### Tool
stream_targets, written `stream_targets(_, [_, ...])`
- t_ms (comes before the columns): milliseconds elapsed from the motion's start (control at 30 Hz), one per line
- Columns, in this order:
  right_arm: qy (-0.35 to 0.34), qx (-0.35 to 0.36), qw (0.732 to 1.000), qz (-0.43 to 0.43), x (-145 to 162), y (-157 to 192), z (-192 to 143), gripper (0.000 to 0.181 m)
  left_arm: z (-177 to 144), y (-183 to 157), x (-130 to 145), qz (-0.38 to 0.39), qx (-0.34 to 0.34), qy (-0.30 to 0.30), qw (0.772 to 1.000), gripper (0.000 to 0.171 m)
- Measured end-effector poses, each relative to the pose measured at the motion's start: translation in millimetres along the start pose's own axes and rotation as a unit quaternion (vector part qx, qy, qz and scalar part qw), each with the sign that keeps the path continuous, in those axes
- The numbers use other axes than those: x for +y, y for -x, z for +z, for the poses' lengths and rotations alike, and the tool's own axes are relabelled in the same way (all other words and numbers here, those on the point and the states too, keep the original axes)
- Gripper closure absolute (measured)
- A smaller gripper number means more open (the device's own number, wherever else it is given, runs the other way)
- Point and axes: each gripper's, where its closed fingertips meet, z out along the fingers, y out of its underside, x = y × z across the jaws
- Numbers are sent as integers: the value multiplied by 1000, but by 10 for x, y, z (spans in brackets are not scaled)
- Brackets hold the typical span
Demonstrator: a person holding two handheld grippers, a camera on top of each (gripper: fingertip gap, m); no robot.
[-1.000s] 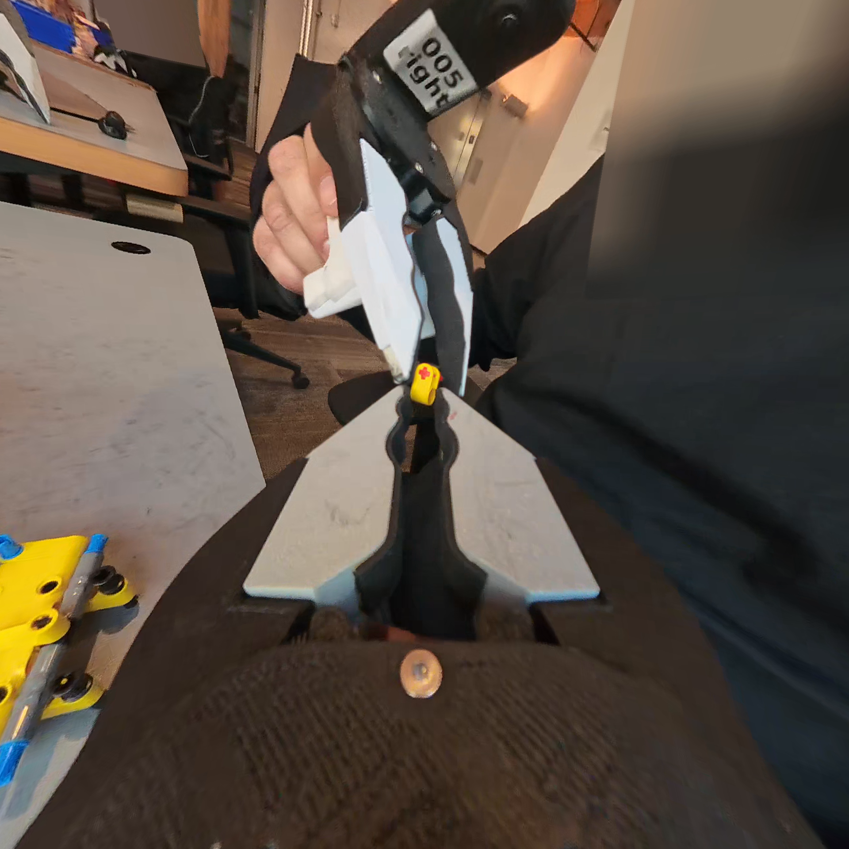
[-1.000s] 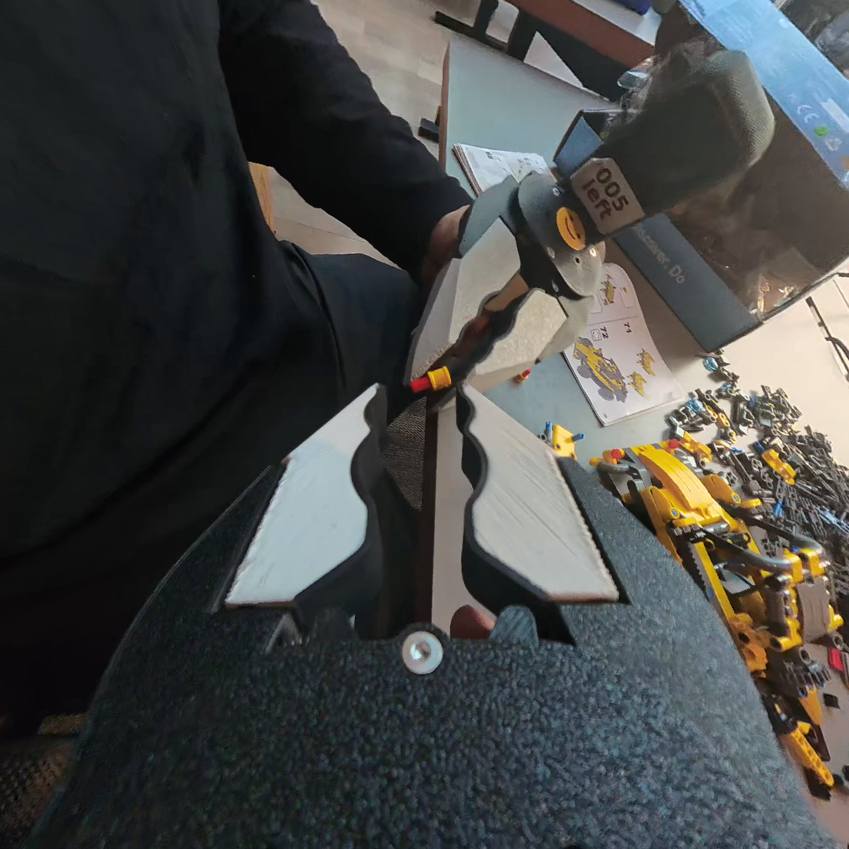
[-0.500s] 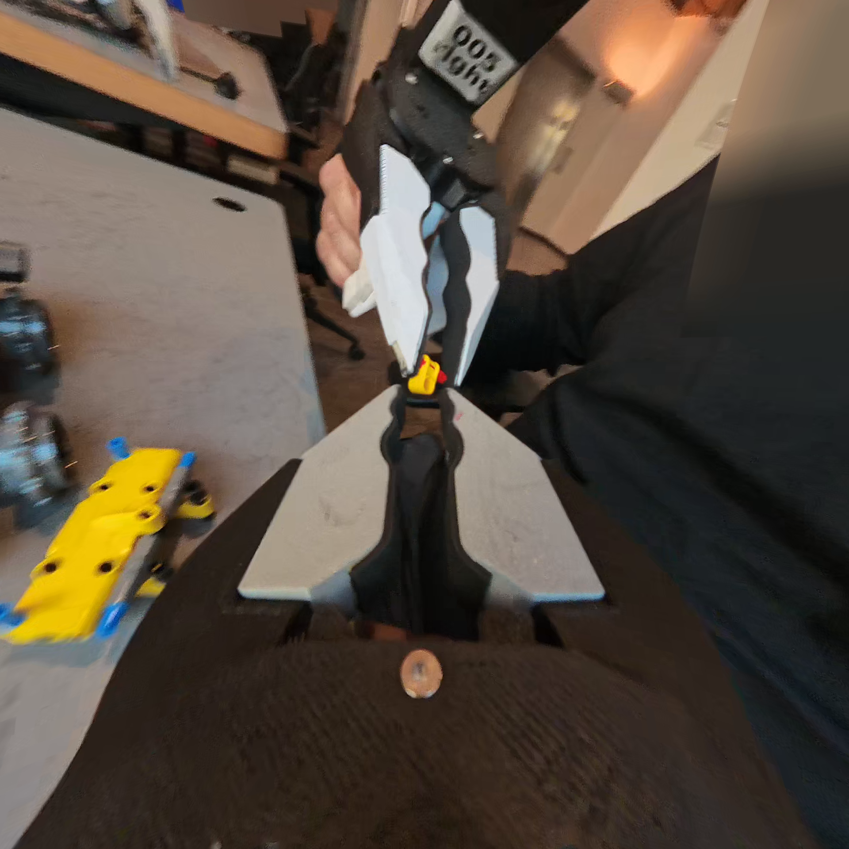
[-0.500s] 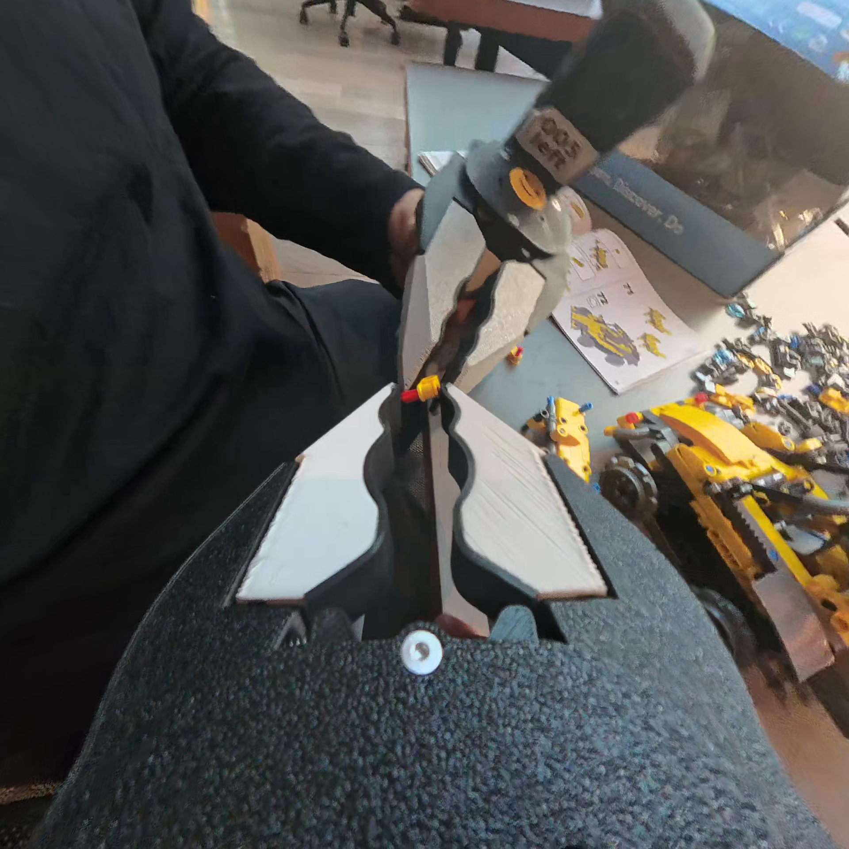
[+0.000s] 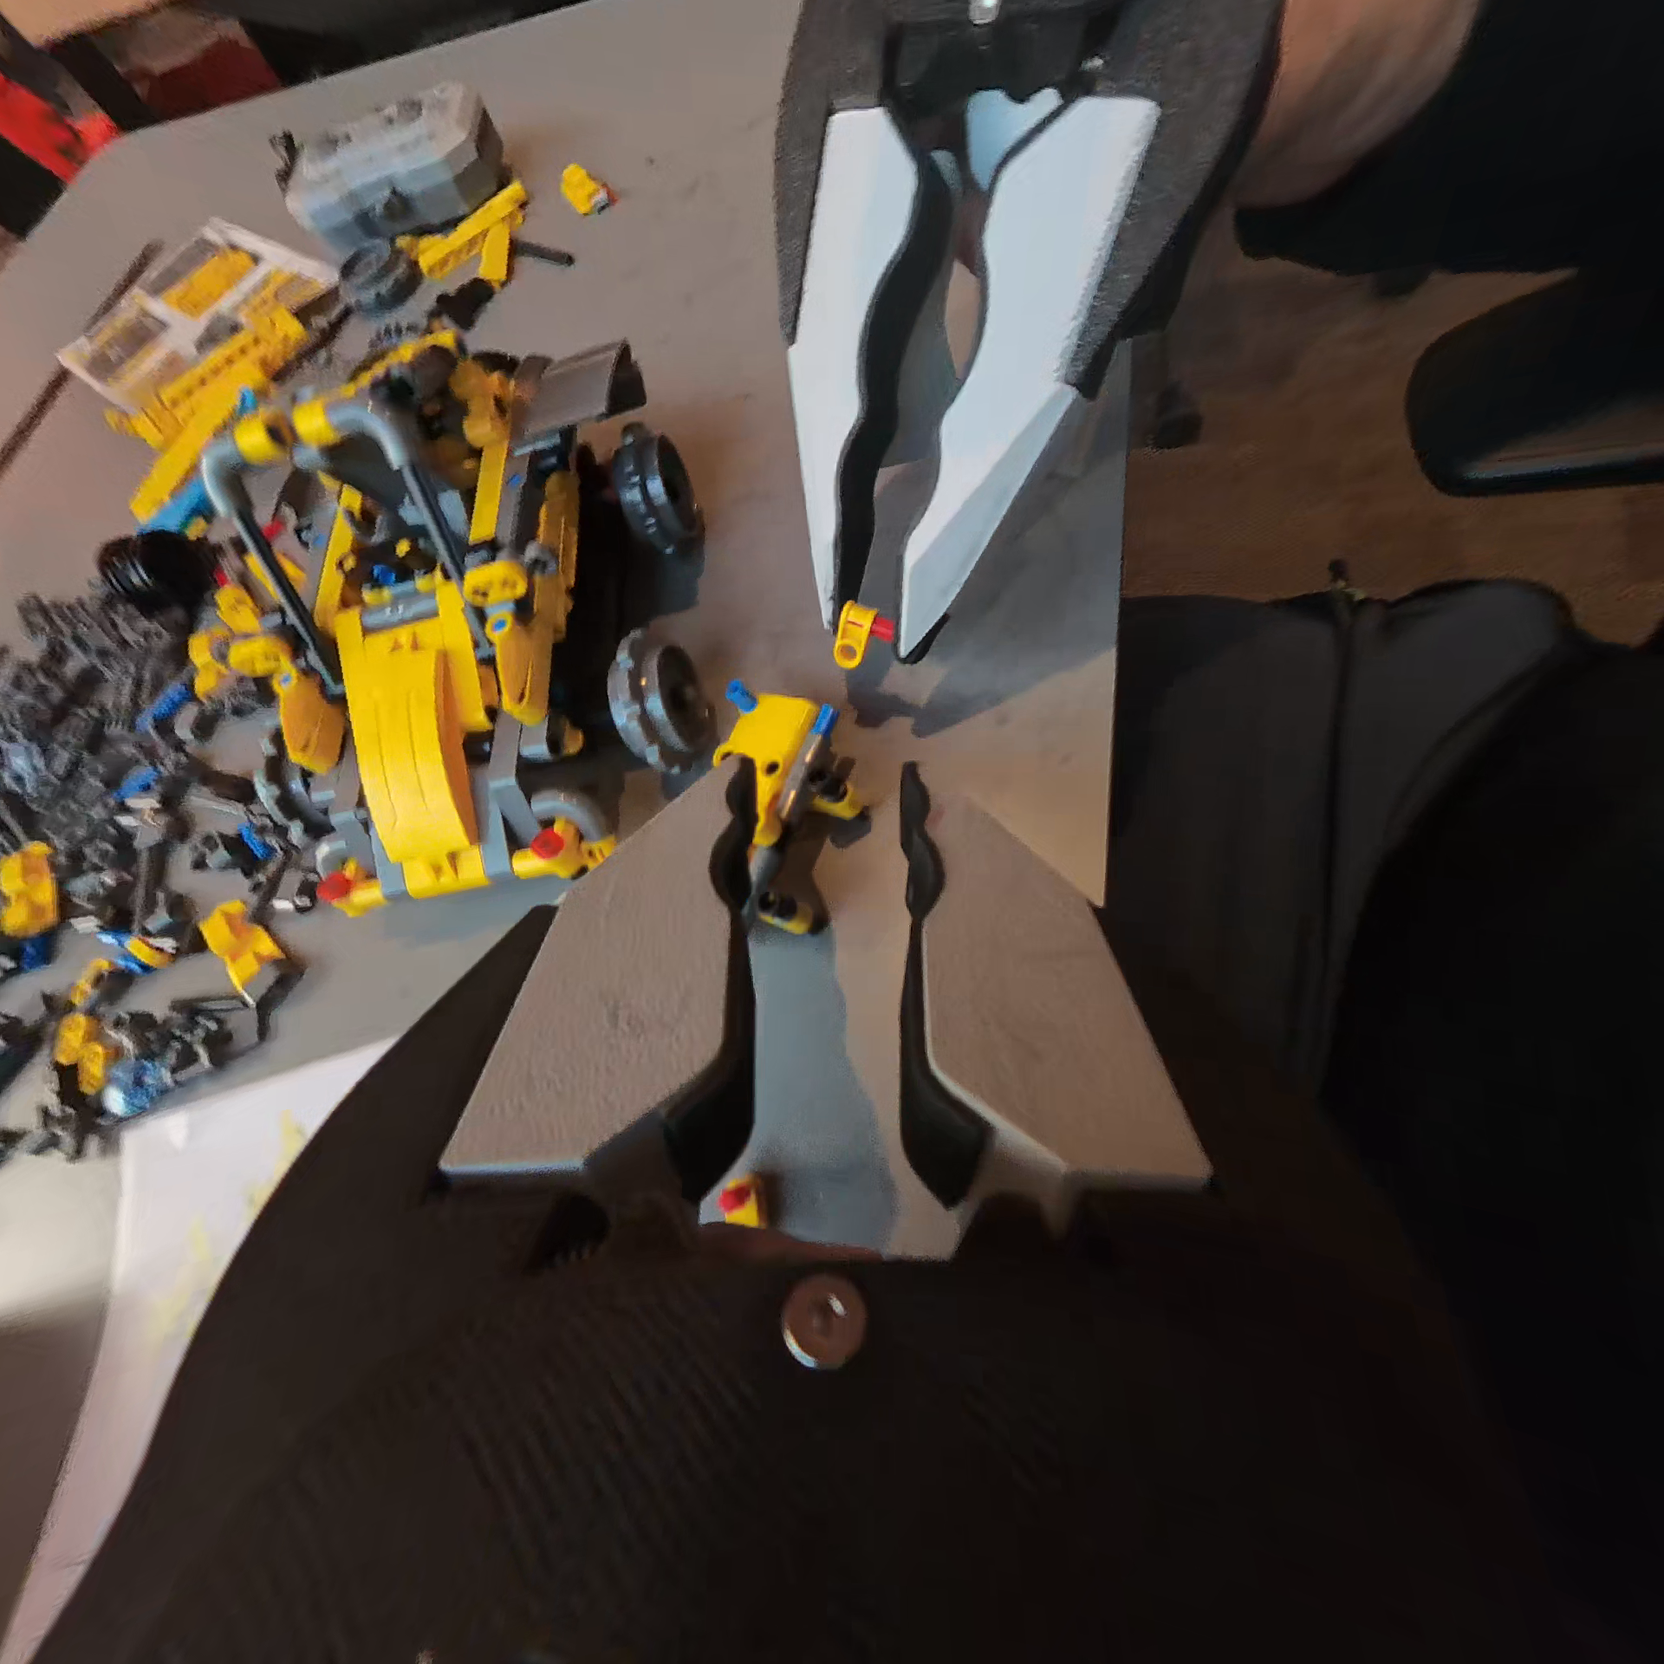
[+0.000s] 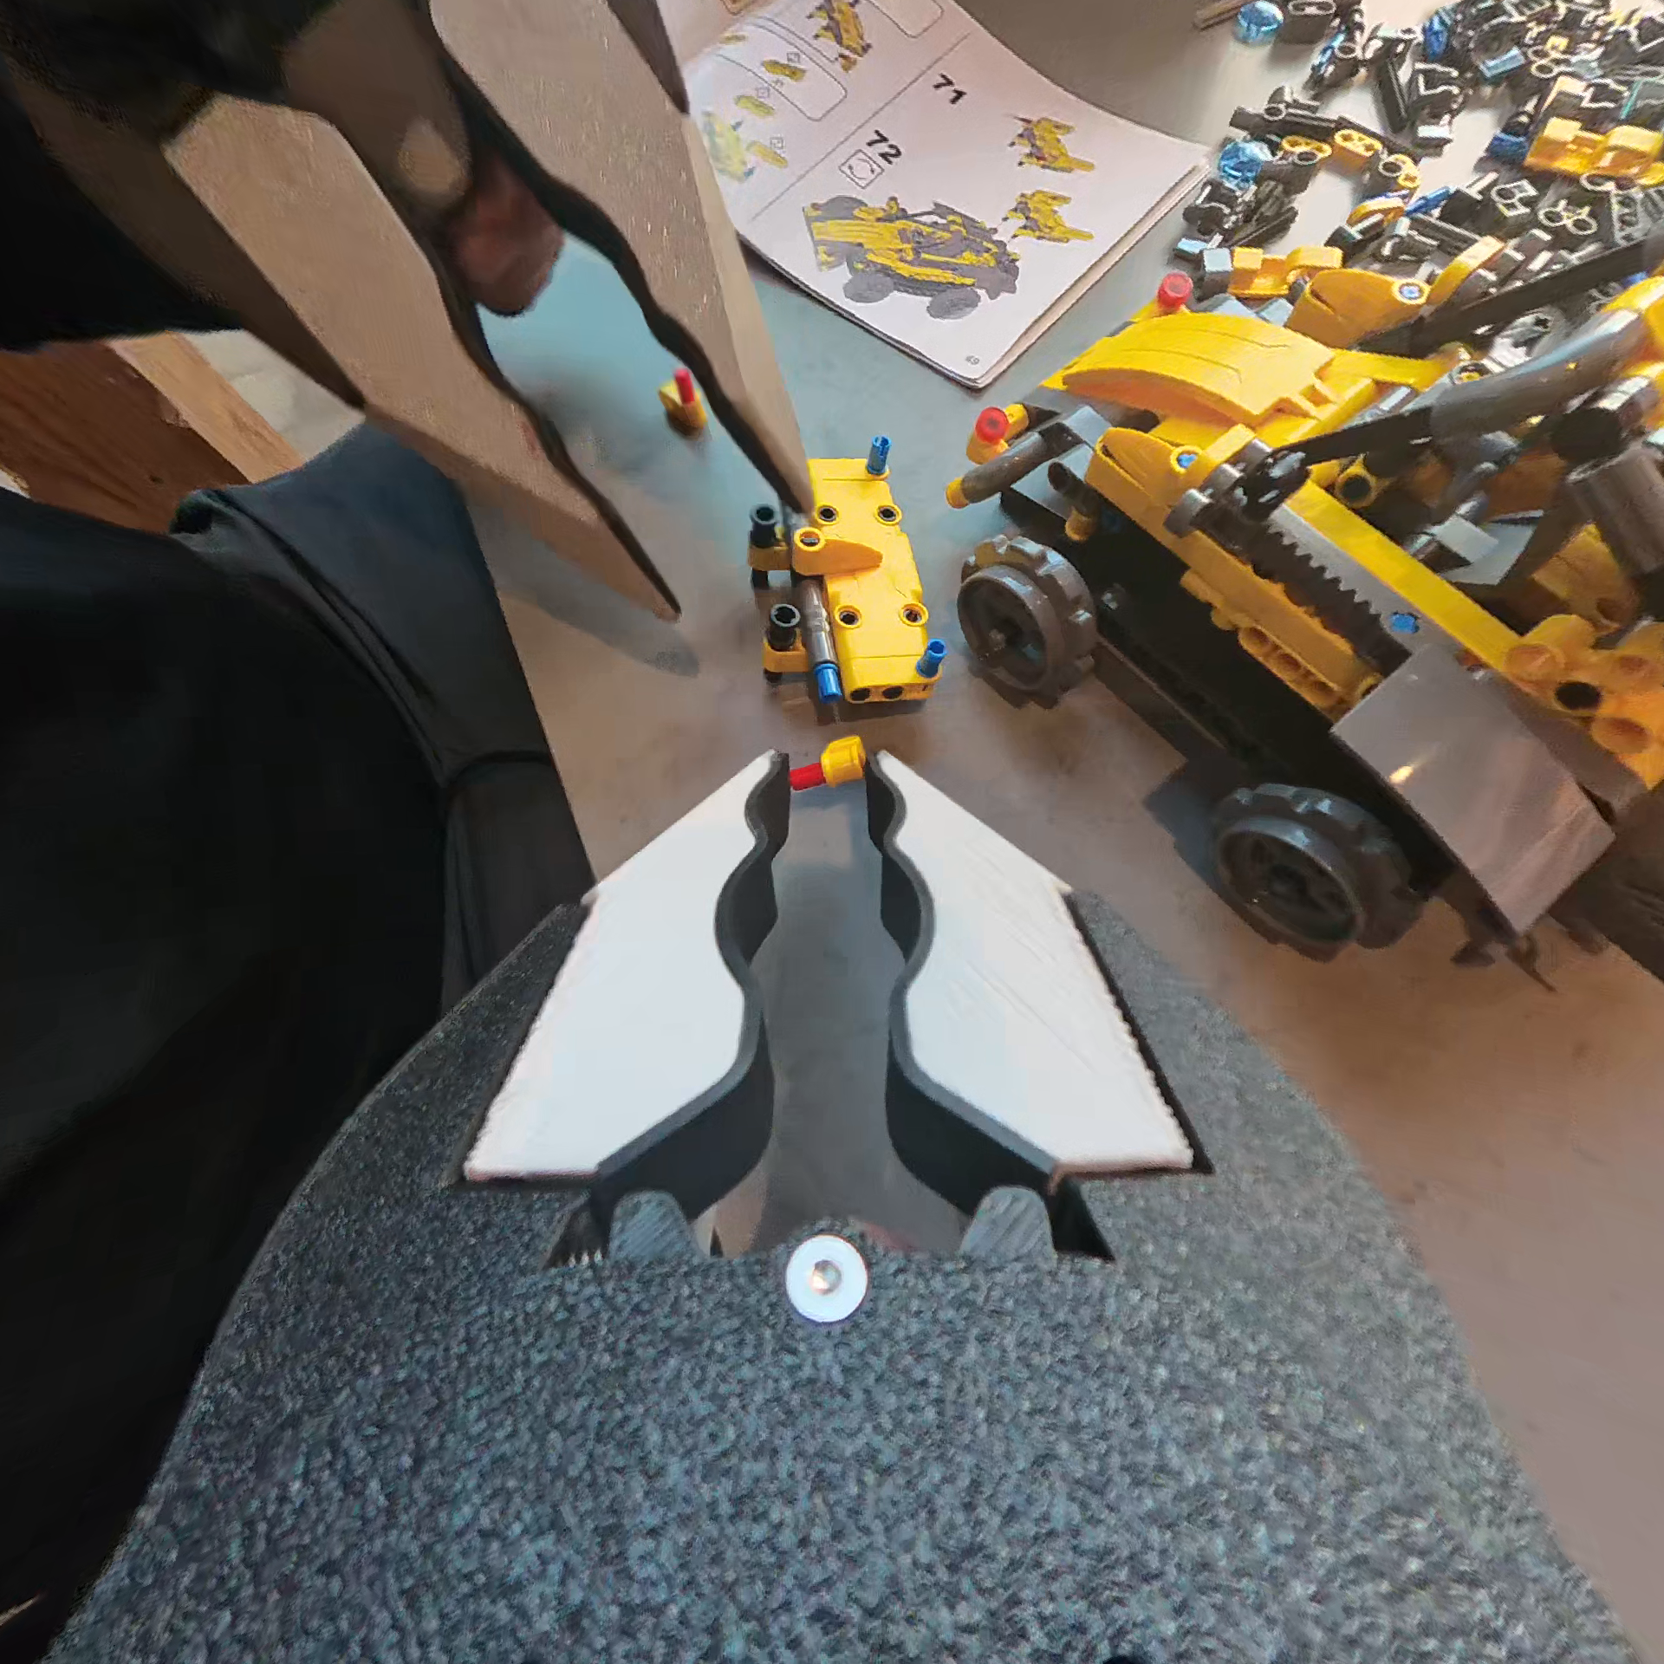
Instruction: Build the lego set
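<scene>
Right gripper (image 6: pixel 827 773) fingers part-closed, pinching a small yellow connector with red pin (image 6: pixel 828 771) at the tips, clear above the worktop (image 6: pixel 1351 1125). Left gripper (image 5: pixel 815 783) fingers spread wide, empty, straddling the yellow sub-assembly (image 6: pixel 846 590), apparently to steady it. Partly built yellow vehicle (image 6: pixel 1306 576) lies right.

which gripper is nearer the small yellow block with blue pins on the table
Left. The left gripper is open, one fingertip at the small yellow block. The right gripper sits just short of it, shut on a yellow connector.
</scene>
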Motion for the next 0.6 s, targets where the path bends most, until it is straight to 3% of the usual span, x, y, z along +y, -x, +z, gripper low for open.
stream_targets(100, [-19, -29, 999, 23, -74, 81, -50, 165, 85, -18, -70, 82, -48, 7, 995, 148])
stream_targets(300, [-64, -87, 991, 82, -244, 206, -183, 165, 213, -52, -234, 233, -149, 3, 961, 163])
stream_targets(400, [-87, -111, 984, 111, -298, 234, -251, 165, 186, -65, -326, 248, -180, -20, 952, 171])
stream_targets(600, [-115, -140, 970, 164, -325, 241, -274, 164, 173, -56, -366, 232, -199, -38, 951, 168])
